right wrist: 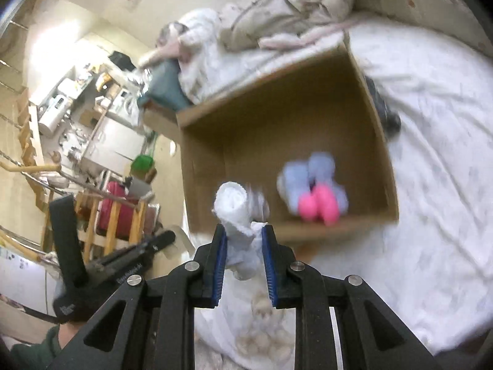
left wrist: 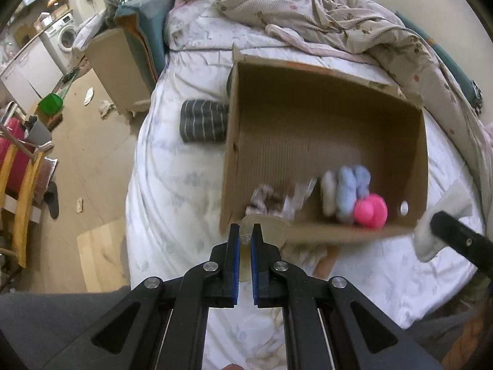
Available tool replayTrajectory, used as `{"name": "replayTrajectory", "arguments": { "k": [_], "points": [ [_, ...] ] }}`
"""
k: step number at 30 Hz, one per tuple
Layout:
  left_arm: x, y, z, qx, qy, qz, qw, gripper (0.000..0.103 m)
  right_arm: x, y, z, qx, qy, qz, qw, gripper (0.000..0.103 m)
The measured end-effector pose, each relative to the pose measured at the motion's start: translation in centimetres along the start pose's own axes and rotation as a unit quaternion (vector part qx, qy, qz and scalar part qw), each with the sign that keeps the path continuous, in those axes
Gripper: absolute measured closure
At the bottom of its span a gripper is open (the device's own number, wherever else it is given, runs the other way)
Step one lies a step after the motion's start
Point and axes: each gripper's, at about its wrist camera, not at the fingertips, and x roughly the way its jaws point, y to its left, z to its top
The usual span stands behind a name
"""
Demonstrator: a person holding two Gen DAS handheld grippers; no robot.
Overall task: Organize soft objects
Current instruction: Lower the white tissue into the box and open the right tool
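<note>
looking along the left gripper (left wrist: 245, 234), its fingers are standing nearly pressed together at the near wall of the cardboard box (left wrist: 326, 141), maybe pinching a clear thing, i cannot tell.

looking along the right gripper (right wrist: 245, 237), it is pinching a white rolled sock (right wrist: 237, 212), long axis pointing forward; the box opening is lying just ahead, to the right.

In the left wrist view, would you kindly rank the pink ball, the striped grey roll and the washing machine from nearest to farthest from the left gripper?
From the left gripper:
1. Pink ball, inside the box, right.
2. Striped grey roll, on the bed, left of the box.
3. Washing machine, far upper left.
</note>
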Motion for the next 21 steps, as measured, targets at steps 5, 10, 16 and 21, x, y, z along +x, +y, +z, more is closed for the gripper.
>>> {"name": "replayTrajectory", "arguments": {
  "k": [5,10,16,21],
  "points": [
    [1.1,-1.8,2.3,-0.003,-0.011,0.015,0.9998,0.097,0.9,-0.6,3.5,-0.034,-0.009,-0.029,0.999,0.079],
    [3.6,-3.0,3.2,-0.011,-0.002,0.040,0.9991,0.097,1.9,-3.2,4.1,-0.023,-0.012,-0.043,0.999,0.079],
    [5.3,-3.6,3.6,-0.038,0.001,0.061,0.9974,0.097,3.1,-3.9,4.6,-0.014,0.008,-0.042,0.999,0.079],
    [6.6,-4.1,4.5,-0.023,0.001,0.080,0.9965,0.097,3.1,-4.6,5.0,-0.004,0.010,-0.043,0.999,0.079]
  ]
}}
